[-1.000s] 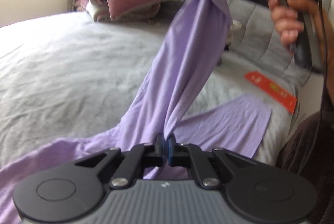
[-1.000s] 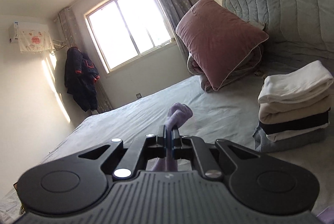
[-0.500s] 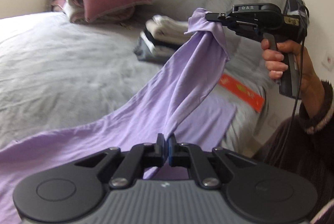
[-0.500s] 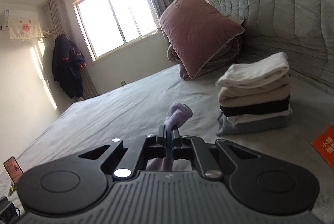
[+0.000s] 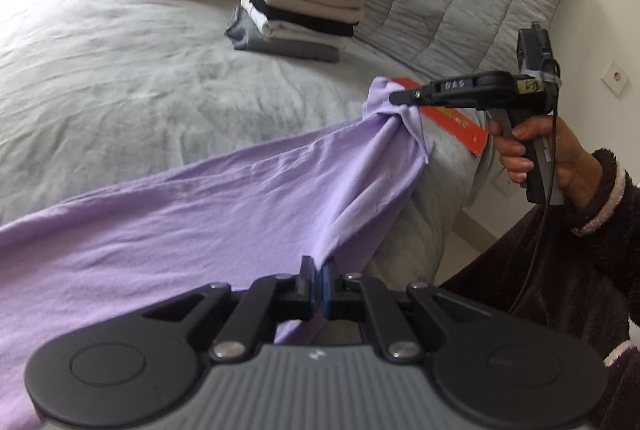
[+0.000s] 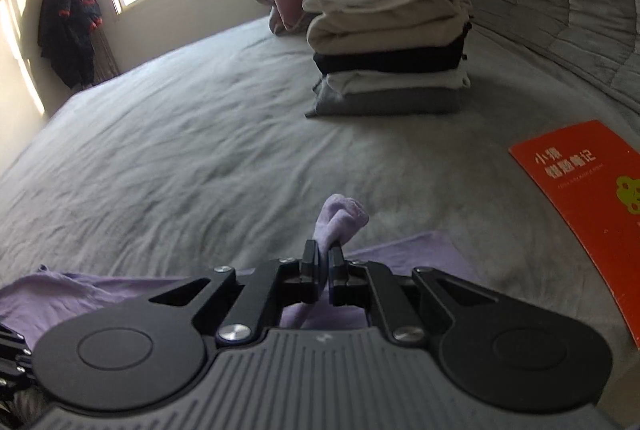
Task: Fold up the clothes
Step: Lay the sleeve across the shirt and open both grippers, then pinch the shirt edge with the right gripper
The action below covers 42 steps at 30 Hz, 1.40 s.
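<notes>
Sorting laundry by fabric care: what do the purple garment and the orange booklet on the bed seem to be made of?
Purple garment: looks like thin, matte knit jersey, perhaps cotton; it drapes softly and stretches in fine wrinkles. Orange booklet: apparently paper or card with a smooth cover; it lies flat, with crisp edges and printed text.

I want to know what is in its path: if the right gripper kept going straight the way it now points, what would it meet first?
Probably the bare grey bedspread just ahead: the right gripper, shut on the lilac garment, points downward at it. The folded stack lies farther off; depth is uncertain.
</notes>
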{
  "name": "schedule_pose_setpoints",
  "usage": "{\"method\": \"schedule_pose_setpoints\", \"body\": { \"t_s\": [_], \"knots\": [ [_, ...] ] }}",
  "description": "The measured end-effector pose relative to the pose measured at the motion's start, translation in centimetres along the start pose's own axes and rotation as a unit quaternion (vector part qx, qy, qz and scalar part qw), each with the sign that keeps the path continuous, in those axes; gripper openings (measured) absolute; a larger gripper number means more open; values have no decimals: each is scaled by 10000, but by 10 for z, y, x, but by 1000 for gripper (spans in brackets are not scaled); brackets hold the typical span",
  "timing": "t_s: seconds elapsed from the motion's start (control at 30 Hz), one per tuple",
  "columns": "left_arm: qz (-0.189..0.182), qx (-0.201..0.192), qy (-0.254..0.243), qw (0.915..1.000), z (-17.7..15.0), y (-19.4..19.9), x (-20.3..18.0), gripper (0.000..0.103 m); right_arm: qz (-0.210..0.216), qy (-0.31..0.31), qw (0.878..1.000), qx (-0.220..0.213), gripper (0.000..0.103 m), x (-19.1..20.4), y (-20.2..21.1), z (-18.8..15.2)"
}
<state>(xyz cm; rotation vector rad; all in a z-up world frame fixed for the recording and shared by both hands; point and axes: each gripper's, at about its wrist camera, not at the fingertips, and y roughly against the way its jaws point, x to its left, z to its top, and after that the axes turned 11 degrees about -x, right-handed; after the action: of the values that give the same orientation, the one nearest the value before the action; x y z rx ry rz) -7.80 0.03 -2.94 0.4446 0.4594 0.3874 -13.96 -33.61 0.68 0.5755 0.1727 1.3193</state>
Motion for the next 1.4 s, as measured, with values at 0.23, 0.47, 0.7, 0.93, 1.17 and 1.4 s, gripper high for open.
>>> {"method": "schedule_pose_setpoints", "body": {
  "t_s": [0.23,0.47,0.7,0.93,1.17,1.4],
  "knots": [
    [-101,316,-55,9994,-1,-11,-1,22,-170,161,9978,626,14,-9,-19,-10],
    [330,-429,222,9983,10,37,24,39,30,318,9993,176,35,-1,-8,10],
    [1535,-897,880,9801,5,80,74,40,1333,135,9900,434,36,35,-28,16],
    [1952,-895,1062,9709,-5,94,97,41,2737,727,9525,1117,36,111,-57,2],
    [1869,-655,1024,9748,-19,90,104,41,3435,1361,9138,1687,36,181,-88,-14],
    [1729,-619,591,9812,-34,98,101,41,3982,1652,8799,1999,32,211,-111,-13]
  ]
}}
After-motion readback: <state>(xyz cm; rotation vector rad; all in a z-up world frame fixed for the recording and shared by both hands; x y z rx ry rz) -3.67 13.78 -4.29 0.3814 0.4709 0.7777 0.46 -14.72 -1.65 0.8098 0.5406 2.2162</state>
